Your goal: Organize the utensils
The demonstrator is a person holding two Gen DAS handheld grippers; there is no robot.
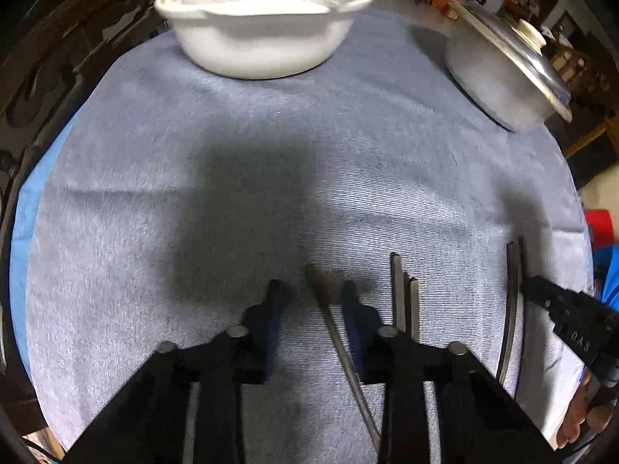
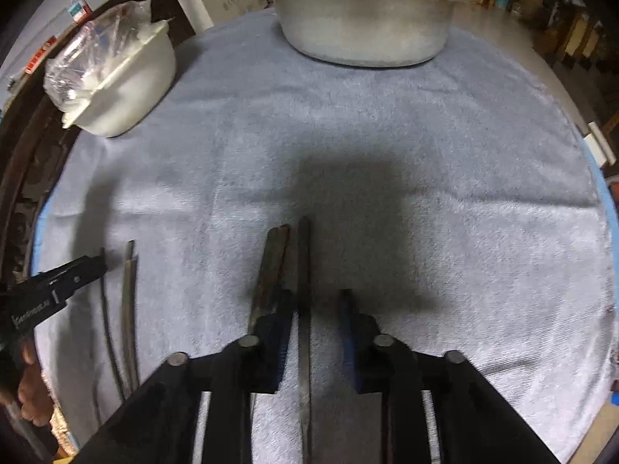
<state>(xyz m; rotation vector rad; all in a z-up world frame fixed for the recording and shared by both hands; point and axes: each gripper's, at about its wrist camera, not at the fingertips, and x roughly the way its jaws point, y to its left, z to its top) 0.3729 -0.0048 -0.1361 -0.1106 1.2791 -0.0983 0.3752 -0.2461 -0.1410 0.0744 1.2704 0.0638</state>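
Observation:
Several dark chopsticks lie on a grey towel [image 1: 232, 178]. In the left wrist view my left gripper [image 1: 311, 290] is open low over the towel, with one thin chopstick [image 1: 336, 332] lying between its fingers, near the right one. A pair of chopsticks [image 1: 404, 294] lies just right of it, and another curved pair [image 1: 510, 309] farther right by my right gripper [image 1: 541, 294]. In the right wrist view my right gripper [image 2: 315, 297] is open, with one chopstick [image 2: 303, 290] between its fingers and another [image 2: 271, 270] by the left finger. My left gripper [image 2: 91, 265] shows at the left next to two chopsticks [image 2: 129, 301].
A white bowl [image 1: 263, 38] holding a clear plastic bag stands at the back; it also shows in the right wrist view [image 2: 123, 81]. A metal pot with a lid [image 1: 503, 69] stands at the back right, and fills the top of the right wrist view [image 2: 363, 23]. A carved dark wood edge [image 2: 23, 193] runs along the left.

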